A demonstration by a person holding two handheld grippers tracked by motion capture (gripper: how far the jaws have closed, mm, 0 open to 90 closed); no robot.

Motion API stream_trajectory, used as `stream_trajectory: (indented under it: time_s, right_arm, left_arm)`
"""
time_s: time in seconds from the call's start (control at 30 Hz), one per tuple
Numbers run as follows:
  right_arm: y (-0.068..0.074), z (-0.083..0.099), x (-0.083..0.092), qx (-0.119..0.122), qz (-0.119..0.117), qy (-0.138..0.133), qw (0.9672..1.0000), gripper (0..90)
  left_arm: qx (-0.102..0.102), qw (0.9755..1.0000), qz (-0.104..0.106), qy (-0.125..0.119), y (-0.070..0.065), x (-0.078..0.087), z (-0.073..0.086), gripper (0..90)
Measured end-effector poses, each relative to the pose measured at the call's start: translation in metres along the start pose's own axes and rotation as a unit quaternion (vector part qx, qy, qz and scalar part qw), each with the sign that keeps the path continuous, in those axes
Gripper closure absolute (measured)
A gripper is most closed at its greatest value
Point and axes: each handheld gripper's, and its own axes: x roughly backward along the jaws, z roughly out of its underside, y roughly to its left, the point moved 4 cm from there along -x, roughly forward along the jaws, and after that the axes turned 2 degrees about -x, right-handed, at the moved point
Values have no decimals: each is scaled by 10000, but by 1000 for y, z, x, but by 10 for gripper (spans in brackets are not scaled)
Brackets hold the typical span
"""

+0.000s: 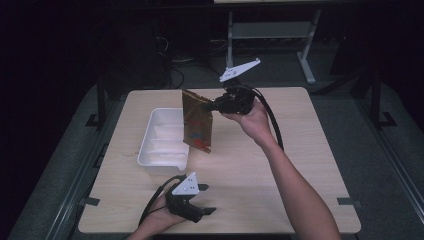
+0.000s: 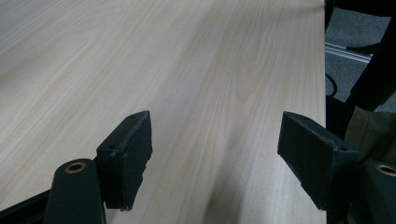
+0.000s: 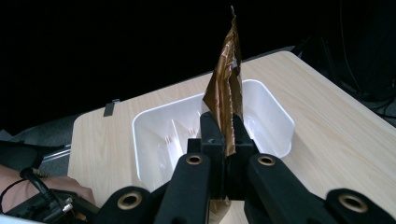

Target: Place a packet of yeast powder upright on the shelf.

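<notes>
Your right hand-held gripper (image 1: 212, 106) is clamped on the edge of a brown snack packet (image 1: 197, 122), which hangs lifted off the desk (image 1: 280, 165) at the right rim of the white tray (image 1: 162, 142). In the right gripper view the packet (image 3: 226, 88) stands pinched between the jaws, with the tray (image 3: 159, 130) beyond. Your left hand-held gripper (image 1: 205, 199) sits near the desk's front edge, jaws wide and holding nothing.
</notes>
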Motion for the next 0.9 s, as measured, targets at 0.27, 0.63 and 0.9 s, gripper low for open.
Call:
stream_trajectory:
  time_s: [0.27,0.63,0.9]
  right_arm:
    - [6,-12,-14,89,-149,12,9998,892]
    - [16,-20,-35,171,-405,16,9990,892]
    - [23,-26,-49,217,-541,0,9983,892]
  left_arm:
    - [-7,10000,-16,0,1,1,1,257]
    - [-17,10000,-57,-6,2,3,1,256]
    - [-40,10000,-77,-21,2,4,1,251]
